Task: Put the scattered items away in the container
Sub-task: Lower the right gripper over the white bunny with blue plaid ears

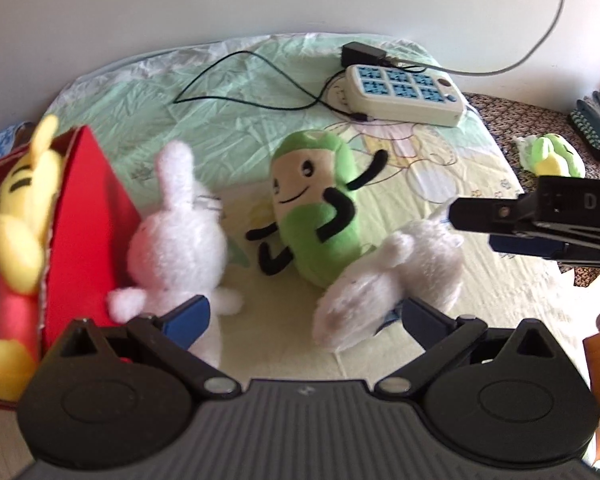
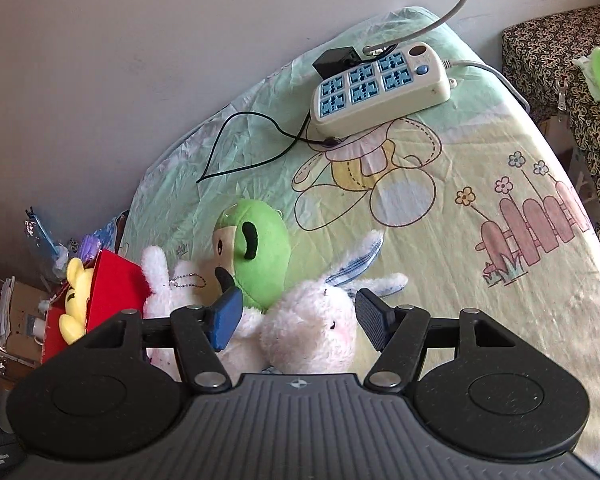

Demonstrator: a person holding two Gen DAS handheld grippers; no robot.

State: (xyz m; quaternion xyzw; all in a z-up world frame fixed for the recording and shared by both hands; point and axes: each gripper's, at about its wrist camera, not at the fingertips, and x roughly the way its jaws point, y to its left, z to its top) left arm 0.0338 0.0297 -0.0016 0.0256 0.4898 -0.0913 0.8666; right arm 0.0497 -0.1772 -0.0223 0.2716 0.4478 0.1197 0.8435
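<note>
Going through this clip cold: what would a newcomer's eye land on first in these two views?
Probably the green smiling plush standing mid-table on the cartoon-print cloth, flanked by two white bunny plushes. Next, the bright red box at the left edge with a yellow plush already in it. Behind them, by the wall, lies a cream power strip.
</note>
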